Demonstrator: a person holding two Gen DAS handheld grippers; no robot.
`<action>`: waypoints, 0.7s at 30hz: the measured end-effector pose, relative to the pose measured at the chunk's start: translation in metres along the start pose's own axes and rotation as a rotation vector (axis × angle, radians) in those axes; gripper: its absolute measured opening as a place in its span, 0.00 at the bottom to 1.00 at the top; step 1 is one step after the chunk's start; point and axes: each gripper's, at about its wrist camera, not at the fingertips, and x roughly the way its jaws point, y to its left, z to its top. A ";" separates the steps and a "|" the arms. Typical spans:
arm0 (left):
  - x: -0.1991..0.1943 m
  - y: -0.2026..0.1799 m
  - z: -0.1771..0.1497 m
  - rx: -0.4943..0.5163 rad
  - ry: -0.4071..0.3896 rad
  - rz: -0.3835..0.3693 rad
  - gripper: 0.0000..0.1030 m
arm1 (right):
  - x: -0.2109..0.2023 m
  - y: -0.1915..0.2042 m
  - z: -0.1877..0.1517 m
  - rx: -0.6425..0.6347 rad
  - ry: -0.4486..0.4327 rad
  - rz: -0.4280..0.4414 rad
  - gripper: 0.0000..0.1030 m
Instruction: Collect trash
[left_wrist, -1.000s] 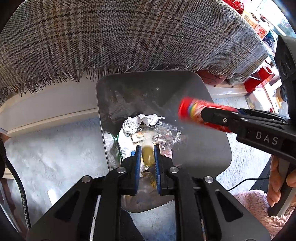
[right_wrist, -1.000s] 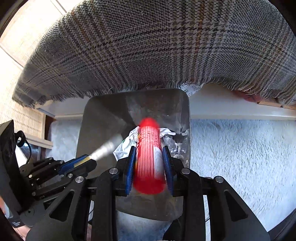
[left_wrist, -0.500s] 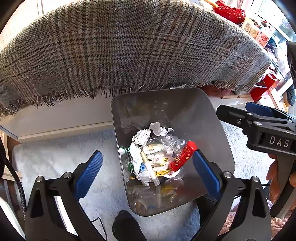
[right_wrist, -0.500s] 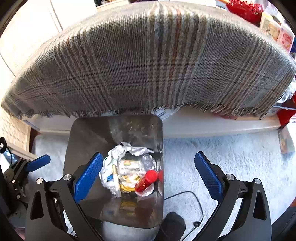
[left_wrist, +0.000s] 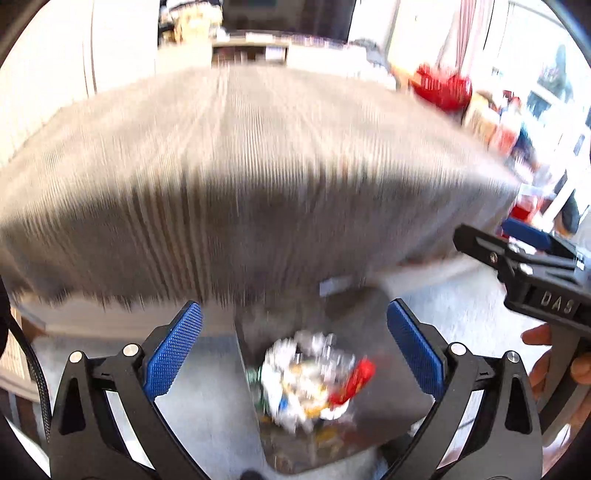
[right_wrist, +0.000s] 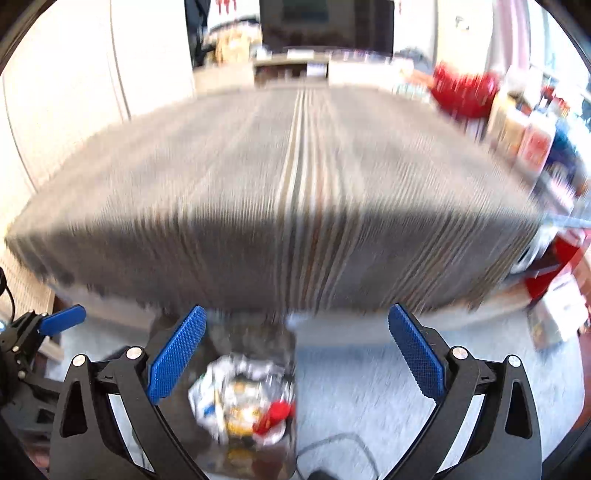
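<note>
Okay, both your grippers are spread wide with nothing between the pads: left gripper (left_wrist: 294, 347), right gripper (right_wrist: 297, 347). Crumpled white wrappers and foil (left_wrist: 295, 373) plus the red tube (left_wrist: 352, 380) sit inside the grey metal bin (left_wrist: 391, 398). Blurred grey plaid tabletop (right_wrist: 280, 192) shows no obvious trash; probably near done.

We see blue pads (left_wrist: 173, 354) on black gripper arms, and a grey plaid blanket (left_wrist: 240, 177) with thin brown stripes. In the grey metal bin (left_wrist: 384, 413) lie white crumpled wrappers (left_wrist: 288, 373), yellow scraps and a red tube (left_wrist: 352, 380), over a pale grey carpet (right_wrist: 369, 387).
</note>
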 end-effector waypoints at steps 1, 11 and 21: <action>-0.004 0.001 0.010 -0.006 -0.025 0.002 0.92 | -0.006 -0.002 0.009 0.007 -0.030 -0.001 0.97; -0.063 0.010 0.096 -0.011 -0.286 0.076 0.92 | -0.051 -0.028 0.082 0.095 -0.270 -0.046 0.97; -0.123 -0.009 0.123 0.053 -0.462 0.128 0.92 | -0.095 -0.010 0.113 0.042 -0.416 -0.068 0.97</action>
